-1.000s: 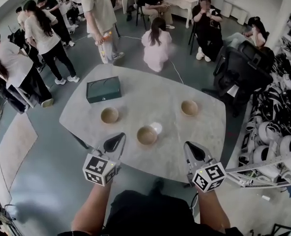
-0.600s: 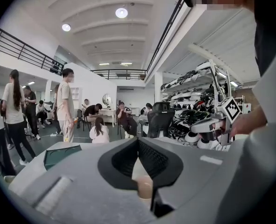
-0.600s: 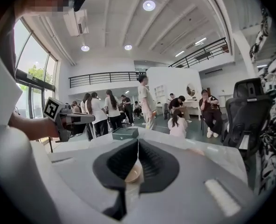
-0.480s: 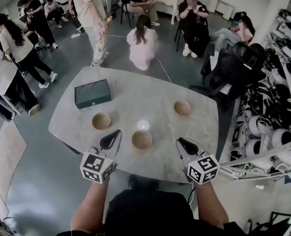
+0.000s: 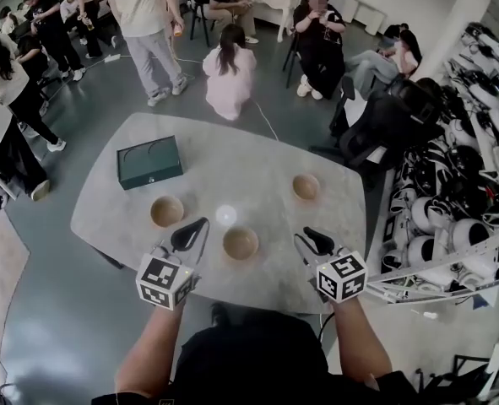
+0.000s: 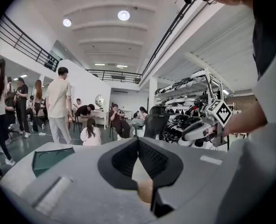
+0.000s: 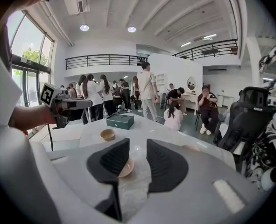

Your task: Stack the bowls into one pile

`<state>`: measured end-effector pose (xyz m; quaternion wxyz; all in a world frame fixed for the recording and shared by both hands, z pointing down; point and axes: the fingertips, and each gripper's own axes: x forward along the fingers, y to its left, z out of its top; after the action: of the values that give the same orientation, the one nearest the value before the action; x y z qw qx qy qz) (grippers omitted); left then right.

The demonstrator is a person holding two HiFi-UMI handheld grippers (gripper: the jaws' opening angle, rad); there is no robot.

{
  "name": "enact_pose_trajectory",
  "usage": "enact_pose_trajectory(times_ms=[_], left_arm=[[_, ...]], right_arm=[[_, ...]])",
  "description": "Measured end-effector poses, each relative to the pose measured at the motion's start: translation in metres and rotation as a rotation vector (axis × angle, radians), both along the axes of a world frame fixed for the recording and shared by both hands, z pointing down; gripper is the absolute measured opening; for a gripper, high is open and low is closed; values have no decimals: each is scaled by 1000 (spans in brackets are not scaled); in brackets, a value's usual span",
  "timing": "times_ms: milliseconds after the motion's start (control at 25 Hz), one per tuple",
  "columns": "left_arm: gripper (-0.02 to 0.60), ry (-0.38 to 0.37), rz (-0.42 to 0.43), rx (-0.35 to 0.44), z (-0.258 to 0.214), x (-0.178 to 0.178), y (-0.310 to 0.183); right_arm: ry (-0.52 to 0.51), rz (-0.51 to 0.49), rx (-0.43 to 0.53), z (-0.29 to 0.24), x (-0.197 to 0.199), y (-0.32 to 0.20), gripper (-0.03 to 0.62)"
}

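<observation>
Three tan bowls stand apart on the grey table [image 5: 257, 154]: a left bowl [image 5: 166, 211], a middle bowl [image 5: 241, 243] and a right bowl [image 5: 306, 186]. My left gripper [image 5: 198, 228] is shut and empty, just left of the middle bowl. In the left gripper view the left gripper [image 6: 138, 140] has its jaws meeting, with the middle bowl [image 6: 146, 191] showing below them. My right gripper [image 5: 305, 240] hovers to that bowl's right. In the right gripper view the right gripper [image 7: 138, 143] has just been opening, with nothing between its jaws. The middle bowl [image 7: 126, 168] lies ahead, partly behind one jaw.
A dark green box [image 5: 149, 162] lies at the table's far left. Several people stand and sit beyond the far edge. A black chair [image 5: 384, 125] and racks of white gear [image 5: 452, 226] crowd the right side.
Both grippers have moved forward over the table's near edge, closer to the middle bowl. The right gripper's jaws have parted. The bowls have not moved.
</observation>
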<state>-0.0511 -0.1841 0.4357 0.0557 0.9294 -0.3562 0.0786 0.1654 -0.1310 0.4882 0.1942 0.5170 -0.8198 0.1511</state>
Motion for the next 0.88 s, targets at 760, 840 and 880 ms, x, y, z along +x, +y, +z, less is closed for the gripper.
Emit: enact_pose_trajectory(times_ms=[760,840,880], left_arm=[[11,-73,-22,-124,49,82,-85],[11,-84,-23,-138,59,86,-86],[11,-90,-23,-145,64,87,-86]], right_arm=[[194,-98,-220,125,104,-131,192],[210,-110,-244,140,111,-139,192],[219,-116,-257,147,114,-142,192]])
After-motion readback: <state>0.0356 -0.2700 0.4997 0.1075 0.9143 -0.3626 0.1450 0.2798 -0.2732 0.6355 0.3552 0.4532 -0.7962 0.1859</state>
